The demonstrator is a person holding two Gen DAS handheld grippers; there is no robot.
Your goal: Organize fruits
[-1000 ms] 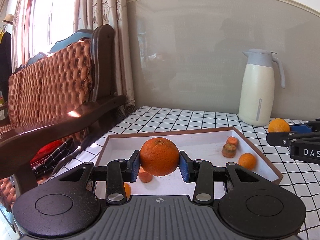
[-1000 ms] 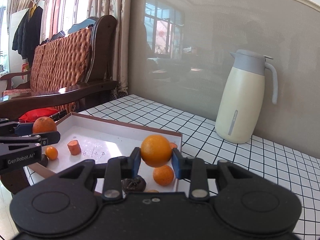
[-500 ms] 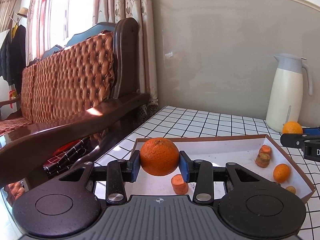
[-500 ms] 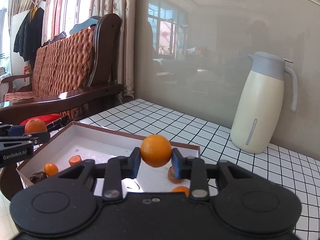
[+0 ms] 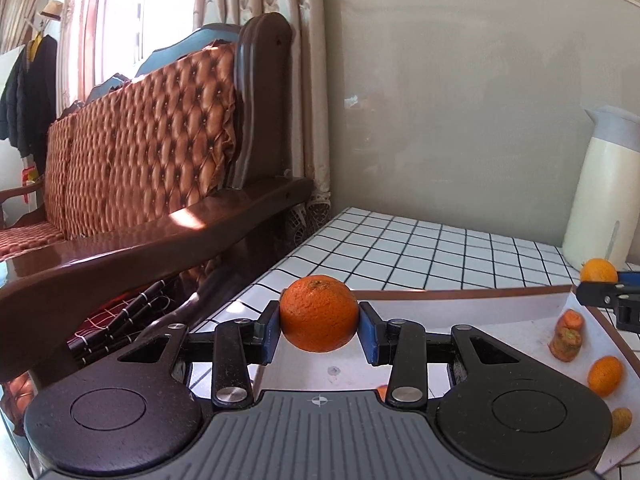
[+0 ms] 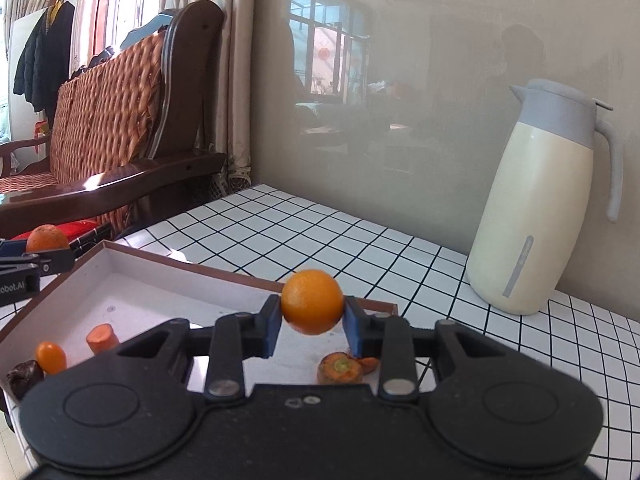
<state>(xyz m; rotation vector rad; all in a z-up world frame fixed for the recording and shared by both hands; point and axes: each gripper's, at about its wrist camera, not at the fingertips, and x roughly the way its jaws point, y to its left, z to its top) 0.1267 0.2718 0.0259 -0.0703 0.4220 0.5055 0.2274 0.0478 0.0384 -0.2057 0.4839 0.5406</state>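
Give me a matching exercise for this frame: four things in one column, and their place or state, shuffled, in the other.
Things
1. rough-skinned deep orange fruit
2. smooth lighter orange fruit
3. cream jug with grey lid
4. cut carrot stub

Places or states
A. standing on the checked tablecloth, outside the tray
B. clamped in the left gripper
C. lying inside the shallow white tray
D. clamped in the right gripper

Pairs: 1-B, 2-D, 3-A, 4-C

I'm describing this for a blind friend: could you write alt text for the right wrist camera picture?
The right gripper clamps a smooth orange above a shallow white box holding carrot pieces and small fruit. A cream jug stands on the checked table.
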